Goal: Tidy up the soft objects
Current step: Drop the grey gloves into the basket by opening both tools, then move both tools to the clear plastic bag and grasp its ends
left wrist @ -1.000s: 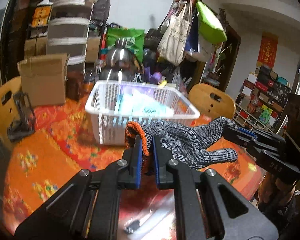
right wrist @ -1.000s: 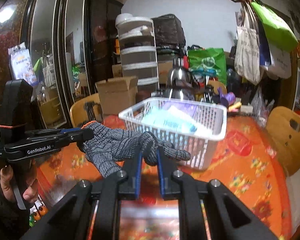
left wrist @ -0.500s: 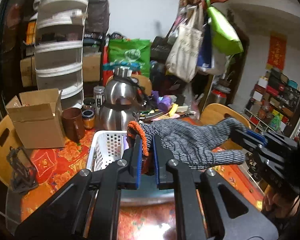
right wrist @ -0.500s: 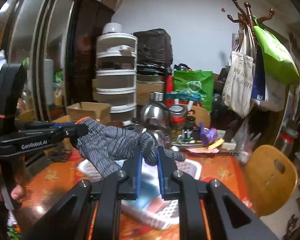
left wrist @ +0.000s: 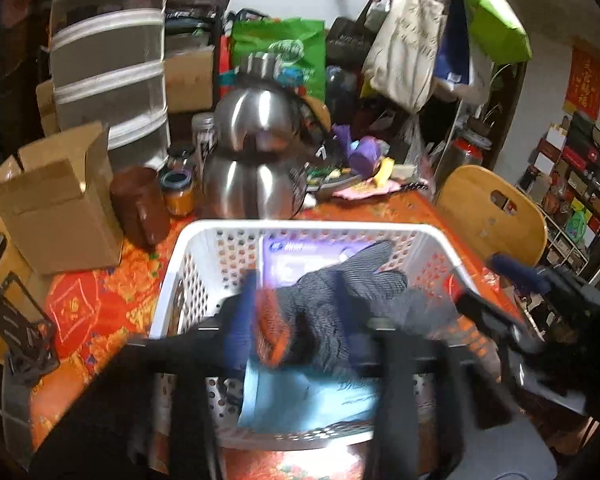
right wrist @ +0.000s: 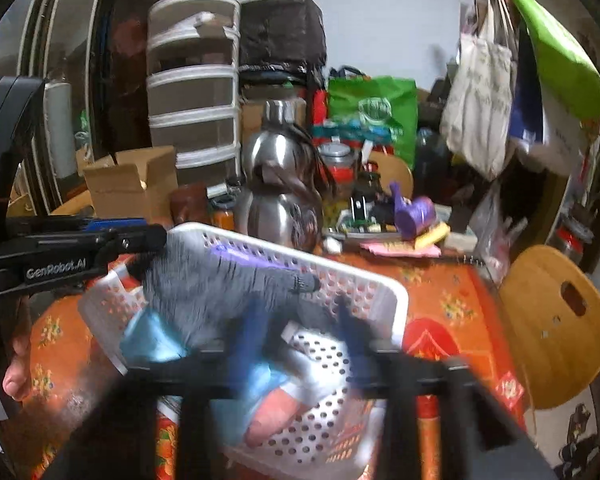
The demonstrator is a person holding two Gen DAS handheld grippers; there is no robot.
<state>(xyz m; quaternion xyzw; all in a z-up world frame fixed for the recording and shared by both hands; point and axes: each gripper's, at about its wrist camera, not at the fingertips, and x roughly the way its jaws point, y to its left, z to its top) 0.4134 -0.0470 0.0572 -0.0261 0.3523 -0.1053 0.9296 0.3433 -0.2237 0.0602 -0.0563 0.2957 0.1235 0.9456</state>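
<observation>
Dropping from the raised carry of half a second ago, both grippers have spread wide: the left gripper [left wrist: 296, 316] and right gripper [right wrist: 300, 328] have released the grey knit glove [left wrist: 340, 300], now lower-centre over the white perforated basket [left wrist: 300, 226], so this item looks nearly placed.

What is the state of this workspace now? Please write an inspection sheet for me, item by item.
Surface: table with an orange-red flowered cloth, crowded at the back.
Job's things: grey knit glove with an orange cuff, over the white perforated basket; the basket holds a blue packet and a purple packet.
Clutter: cardboard box, brown mug, small jar, two steel kettles.
Grippers: left tool and right tool are both open, blurred, with the glove between their fingers.
Cables: nothing seen.
Surroundings: wooden chair, plastic drawer tower, hanging bags.
</observation>
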